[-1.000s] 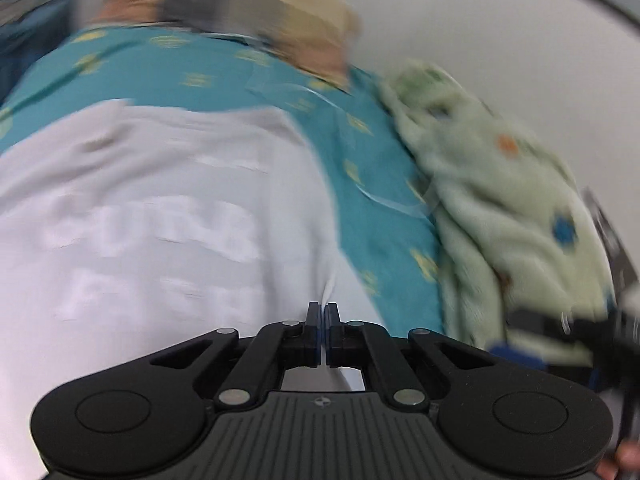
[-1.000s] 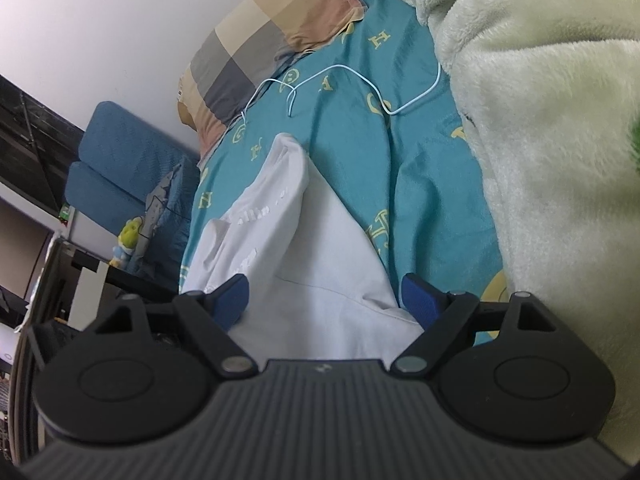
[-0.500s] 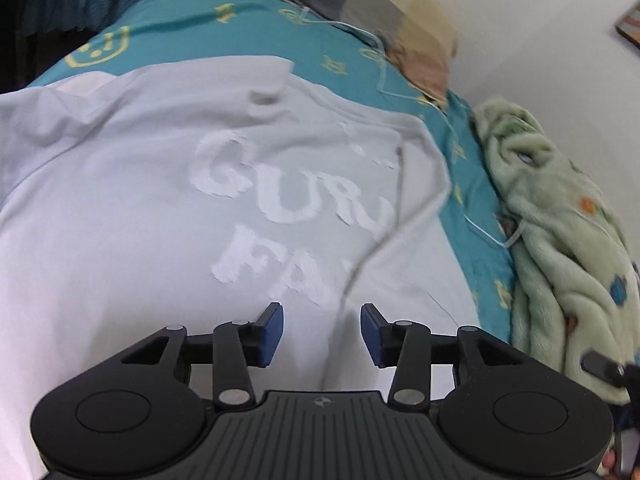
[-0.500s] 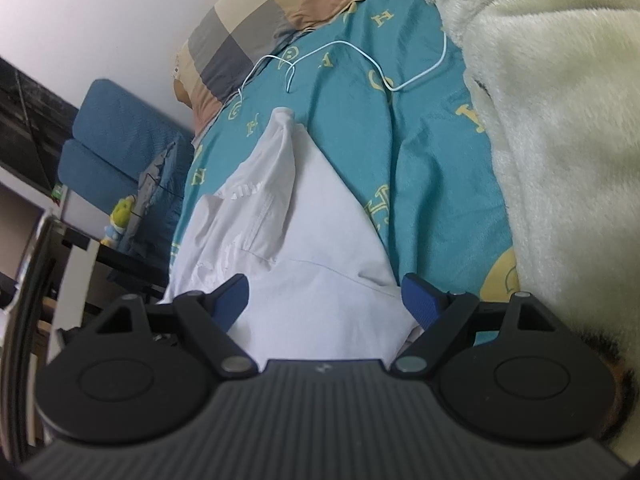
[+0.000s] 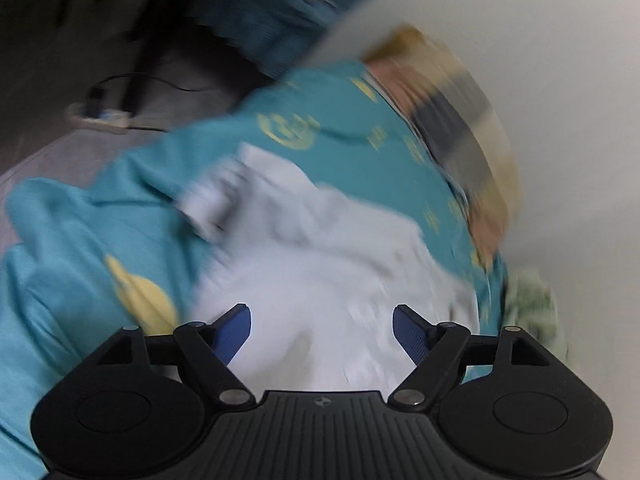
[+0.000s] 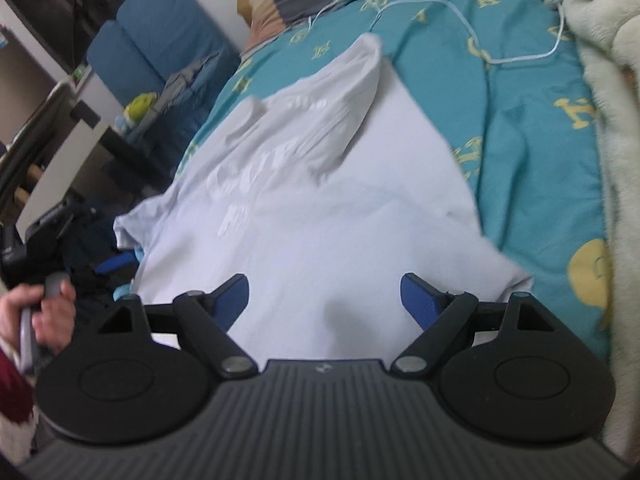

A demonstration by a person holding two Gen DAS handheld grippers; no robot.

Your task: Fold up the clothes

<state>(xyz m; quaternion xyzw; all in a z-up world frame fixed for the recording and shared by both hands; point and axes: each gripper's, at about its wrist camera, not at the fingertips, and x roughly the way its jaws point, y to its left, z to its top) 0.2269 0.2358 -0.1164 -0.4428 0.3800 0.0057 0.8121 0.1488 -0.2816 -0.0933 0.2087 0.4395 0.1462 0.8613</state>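
Two hand-held grippers, left hand-held gripper (image 5: 322, 326) just opening, right hand-held gripper (image 6: 324, 300) wide, empty

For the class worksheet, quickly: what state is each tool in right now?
Left tool: open, just been opening, holding nothing; white shirt lies beyond it.
Right tool: open, holding nothing, over the shirt.

The white T-shirt (image 6: 328, 208) is smooth matt cloth on a teal cotton-like bedsheet (image 6: 520, 128); beside the sheet, a fleece blanket (image 6: 612, 80) (fuzzy, pale green) looks plush.
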